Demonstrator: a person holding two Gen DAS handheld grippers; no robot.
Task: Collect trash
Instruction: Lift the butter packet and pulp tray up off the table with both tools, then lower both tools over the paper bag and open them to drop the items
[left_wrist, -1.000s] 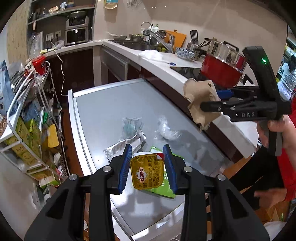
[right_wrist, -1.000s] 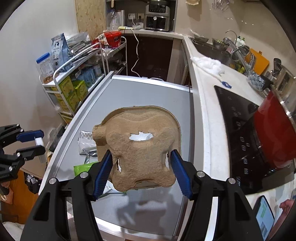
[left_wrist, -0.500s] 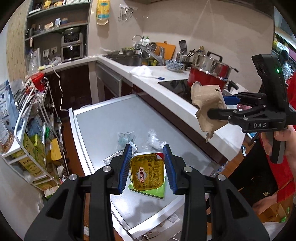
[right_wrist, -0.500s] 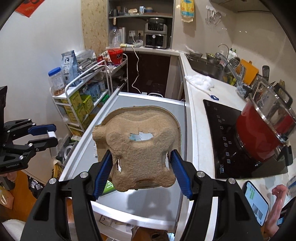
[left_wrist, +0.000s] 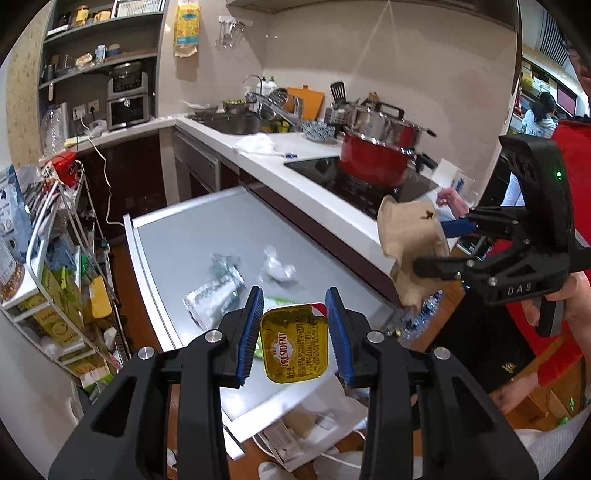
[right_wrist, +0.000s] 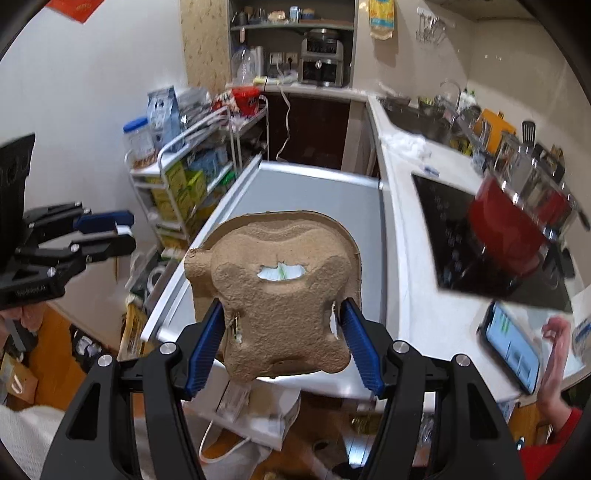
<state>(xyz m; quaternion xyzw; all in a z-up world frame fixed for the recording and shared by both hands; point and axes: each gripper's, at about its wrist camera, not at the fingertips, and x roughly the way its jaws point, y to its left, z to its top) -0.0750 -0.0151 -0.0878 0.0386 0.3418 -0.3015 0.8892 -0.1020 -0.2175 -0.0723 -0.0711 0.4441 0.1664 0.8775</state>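
My left gripper (left_wrist: 294, 334) is shut on a small yellow butter packet (left_wrist: 294, 341) marked PRESIDENT and holds it in the air above the near end of the grey table (left_wrist: 207, 236). My right gripper (right_wrist: 282, 341) is shut on a brown pulp cup carrier (right_wrist: 277, 302), lifted off the table; it also shows in the left wrist view (left_wrist: 412, 245). On the table lie a foil wrapper (left_wrist: 212, 295), crumpled clear plastic (left_wrist: 277, 267) and a green wrapper (left_wrist: 260, 347) partly hidden behind the packet.
A white counter (left_wrist: 303, 177) with a red pot (left_wrist: 373, 158) on a black hob runs along the table's right. A wire rack (left_wrist: 48, 280) of boxes stands left. Papers and a cable (left_wrist: 303, 435) lie on the floor below the table's near edge. A phone (right_wrist: 511, 341) lies on the counter.
Both grippers have risen and pulled back from the table with their loads; the table looks farther and lower in both views. The grips have not changed.
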